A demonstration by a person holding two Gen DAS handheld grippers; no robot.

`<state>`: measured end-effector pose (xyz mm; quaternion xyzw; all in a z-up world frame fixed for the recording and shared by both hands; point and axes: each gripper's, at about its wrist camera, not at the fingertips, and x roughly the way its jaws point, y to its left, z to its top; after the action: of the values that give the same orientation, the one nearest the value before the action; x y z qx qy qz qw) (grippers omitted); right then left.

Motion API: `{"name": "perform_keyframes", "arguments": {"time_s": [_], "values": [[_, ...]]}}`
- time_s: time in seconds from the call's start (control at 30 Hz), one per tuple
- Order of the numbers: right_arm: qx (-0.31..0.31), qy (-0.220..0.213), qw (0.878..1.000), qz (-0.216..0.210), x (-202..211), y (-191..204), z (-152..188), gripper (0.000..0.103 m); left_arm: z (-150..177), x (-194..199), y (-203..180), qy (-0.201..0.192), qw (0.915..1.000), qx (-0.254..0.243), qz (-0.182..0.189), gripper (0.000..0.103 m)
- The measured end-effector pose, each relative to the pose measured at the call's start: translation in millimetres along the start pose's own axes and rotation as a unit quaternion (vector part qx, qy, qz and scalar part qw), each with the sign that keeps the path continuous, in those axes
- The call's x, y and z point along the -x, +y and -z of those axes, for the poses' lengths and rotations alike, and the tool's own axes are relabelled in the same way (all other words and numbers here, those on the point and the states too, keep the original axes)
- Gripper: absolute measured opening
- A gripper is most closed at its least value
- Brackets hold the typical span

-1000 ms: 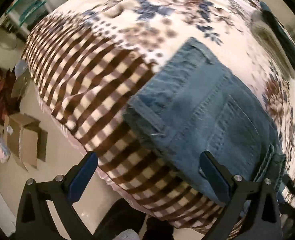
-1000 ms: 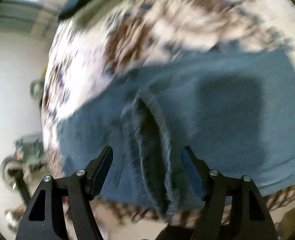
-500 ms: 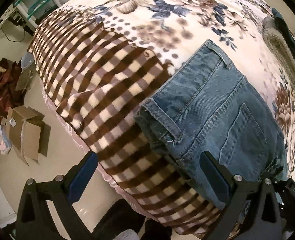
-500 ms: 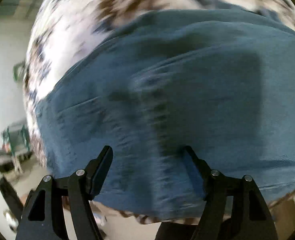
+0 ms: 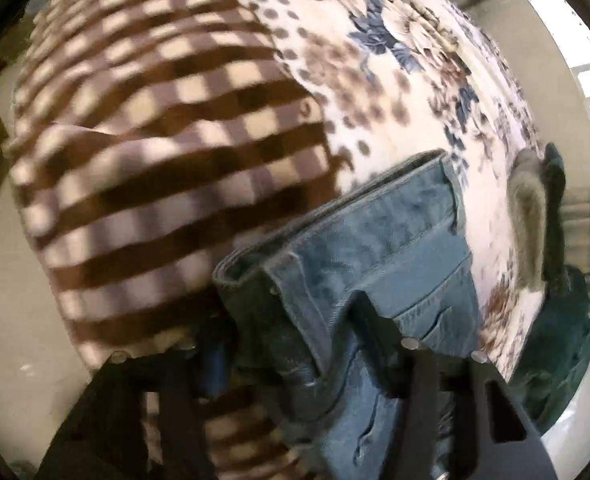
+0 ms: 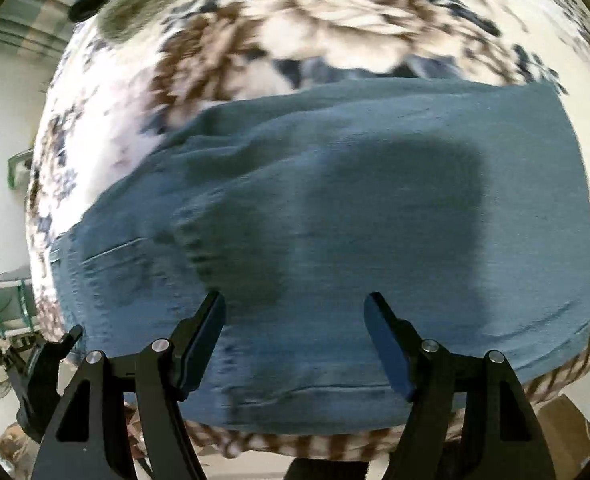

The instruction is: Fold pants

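While your left gripper (image 5: 291,344) sits with its jaws drawn in around a thick bunch of the pants (image 5: 379,248) at the waistband corner, clenched on the denim, your right gripper (image 6: 295,344) hangs released, jaws wide apart, above a flat stretch of the same pants (image 6: 335,220) without clearly touching it; blur leaves the contact uncertain. Outward from both grippers, the pants lie as a compact blue block on the patterned blanket (image 5: 167,152) of a bed, near its checked edge, with a back pocket facing up. Judged from this, the legs are already doubled over and a further fold, or a final tidying of the bundle, is what remains. Beyond the pants, a grey and dark cloth item (image 5: 535,216) rests on the blanket, well apart from your grip.
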<state>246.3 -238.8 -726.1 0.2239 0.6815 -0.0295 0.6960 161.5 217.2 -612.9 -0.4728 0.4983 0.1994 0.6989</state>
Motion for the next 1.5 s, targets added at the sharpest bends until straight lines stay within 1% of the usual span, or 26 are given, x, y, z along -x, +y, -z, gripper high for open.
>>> {"name": "perform_keyframes", "arguments": {"time_s": [0.07,0.1,0.13,0.2,0.23,0.3,0.33,0.37,0.4,0.43,0.47,0.6,0.7,0.8,0.83,0.9,0.93,1.0,1.03,1.07,1.13,1.17,1.23,1.37,1.43,1.5], "values": [[-0.007,0.001,1.000,0.009,-2,-11,-3,0.075,0,-8,4,-0.013,0.9998,0.008,0.016,0.051],[-0.011,0.002,1.000,0.010,-3,-16,-4,0.075,0,-11,8,-0.016,0.9995,0.011,0.024,0.056],[-0.014,0.002,1.000,0.012,-4,-20,-6,0.075,1,-12,11,-0.020,0.9988,0.015,0.043,0.059],[-0.017,0.001,1.000,0.012,-2,-27,-6,0.075,2,-12,15,-0.023,0.9970,0.020,0.071,0.073],[-0.019,0.003,1.000,0.011,-1,-30,-7,0.075,1,-13,15,-0.025,0.9959,0.021,0.084,0.076],[-0.026,0.009,1.000,0.004,-2,-36,-9,0.075,0,-14,10,-0.025,0.9963,0.022,0.080,0.076],[-0.032,0.013,0.999,-0.001,-4,-39,-9,0.075,-1,-12,7,-0.032,0.9964,0.024,0.074,0.076],[-0.037,0.015,0.999,-0.003,-7,-40,-9,0.075,-1,-10,4,-0.042,0.9962,0.025,0.072,0.062],[-0.040,0.016,0.999,-0.005,-8,-42,-8,0.075,0,-5,1,-0.052,0.9960,0.023,0.068,0.044],[-0.042,0.014,0.999,-0.006,-7,-44,-9,0.075,1,-2,-1,-0.057,0.9960,0.018,0.066,0.039],[-0.042,0.011,0.999,-0.008,-8,-42,-9,0.075,2,5,-6,-0.067,0.9951,0.011,0.072,0.032],[-0.032,-0.003,0.999,-0.016,-2,-46,-10,0.075,16,44,-38,-0.113,0.9889,-0.035,0.090,0.029],[-0.026,-0.002,0.999,-0.025,3,-52,-12,0.075,34,78,-71,-0.142,0.9816,-0.081,0.098,0.028],[-0.022,0.004,0.999,-0.024,12,-65,-13,0.075,66,114,-111,-0.163,0.9705,-0.138,0.112,0.028],[-0.018,0.000,1.000,-0.023,18,-71,-12,0.075,83,128,-130,-0.165,0.9652,-0.164,0.119,0.028],[-0.009,-0.009,1.000,-0.017,34,-85,-11,0.075,112,143,-159,-0.162,0.9569,-0.204,0.128,0.028],[-0.007,-0.016,1.000,-0.018,44,-94,-10,0.078,131,147,-177,-0.157,0.9512,-0.230,0.133,0.028],[-0.008,-0.025,0.999,-0.020,66,-118,-7,0.079,169,151,-200,-0.142,0.9421,-0.268,0.143,0.028],[-0.009,-0.029,0.999,-0.020,75,-128,-5,0.079,186,150,-211,-0.134,0.9381,-0.284,0.145,0.028],[-0.012,-0.035,0.999,-0.019,84,-140,-4,0.079,208,144,-224,-0.115,0.9332,-0.305,0.152,0.028],[-0.020,-0.045,0.999,-0.013,104,-169,-3,0.079,249,125,-247,-0.077,0.9267,-0.331,0.160,0.028],[-0.028,-0.051,0.998,-0.012,113,-186,-3,0.079,264,116,-255,-0.065,0.9232,-0.344,0.158,0.028],[-0.043,-0.061,0.997,-0.008,127,-216,-5,0.079,305,90,-273,-0.034,0.9134,-0.376,0.153,0.028],[-0.077,-0.074,0.994,0.011,140,-276,-7,0.079,362,43,-297,0.001,0.8939,-0.427,0.135,0.028],[-0.095,-0.075,0.992,0.016,144,-303,-7,0.079,381,21,-304,0.021,0.8873,-0.445,0.118,0.029],[-0.106,-0.074,0.991,0.023,144,-323,-6,0.079,402,-4,-310,0.048,0.8770,-0.471,0.080,0.033]]}}
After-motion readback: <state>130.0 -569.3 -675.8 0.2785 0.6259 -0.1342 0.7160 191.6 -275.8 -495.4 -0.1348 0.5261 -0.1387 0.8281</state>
